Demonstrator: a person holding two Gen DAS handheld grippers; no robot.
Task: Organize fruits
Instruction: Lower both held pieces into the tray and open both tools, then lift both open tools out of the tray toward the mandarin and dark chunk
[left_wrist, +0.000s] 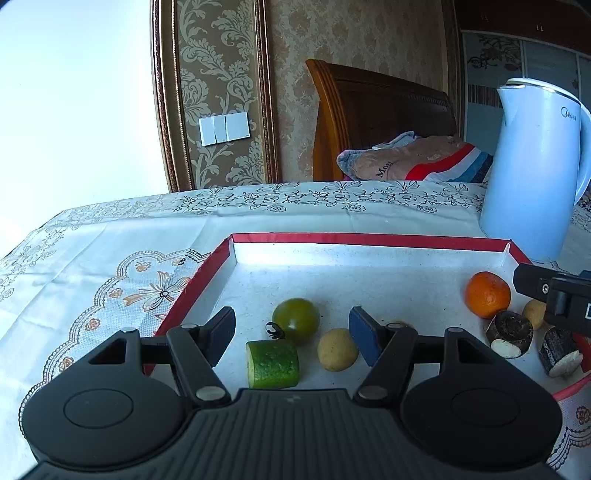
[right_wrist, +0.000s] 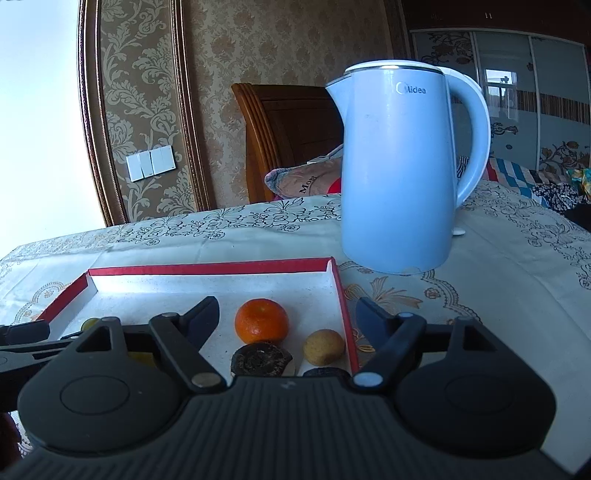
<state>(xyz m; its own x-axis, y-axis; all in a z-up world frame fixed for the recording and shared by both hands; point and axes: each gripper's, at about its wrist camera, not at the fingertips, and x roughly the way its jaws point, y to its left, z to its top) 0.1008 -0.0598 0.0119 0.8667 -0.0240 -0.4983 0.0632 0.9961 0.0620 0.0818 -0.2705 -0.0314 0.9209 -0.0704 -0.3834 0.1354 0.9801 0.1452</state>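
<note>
A red-rimmed white tray (left_wrist: 369, 240) holds the fruit. In the left wrist view a green tomato (left_wrist: 296, 319), a cucumber chunk (left_wrist: 272, 364) and a small yellow fruit (left_wrist: 337, 349) lie between the fingers of my open, empty left gripper (left_wrist: 291, 334). An orange (left_wrist: 487, 294), another yellow fruit (left_wrist: 535, 313) and two dark cut pieces (left_wrist: 511, 333) lie at the right. My right gripper (right_wrist: 288, 325) is open and empty over the tray's right rim (right_wrist: 343, 302), with the orange (right_wrist: 261, 320), a yellow fruit (right_wrist: 324, 347) and a dark piece (right_wrist: 260, 359) between its fingers.
A light blue electric kettle (right_wrist: 399, 173) stands on the patterned tablecloth (left_wrist: 110, 258) just behind the tray's right corner; it also shows in the left wrist view (left_wrist: 532, 170). The right gripper's body (left_wrist: 554, 295) enters the left wrist view at right. A bed headboard (left_wrist: 380, 110) is behind.
</note>
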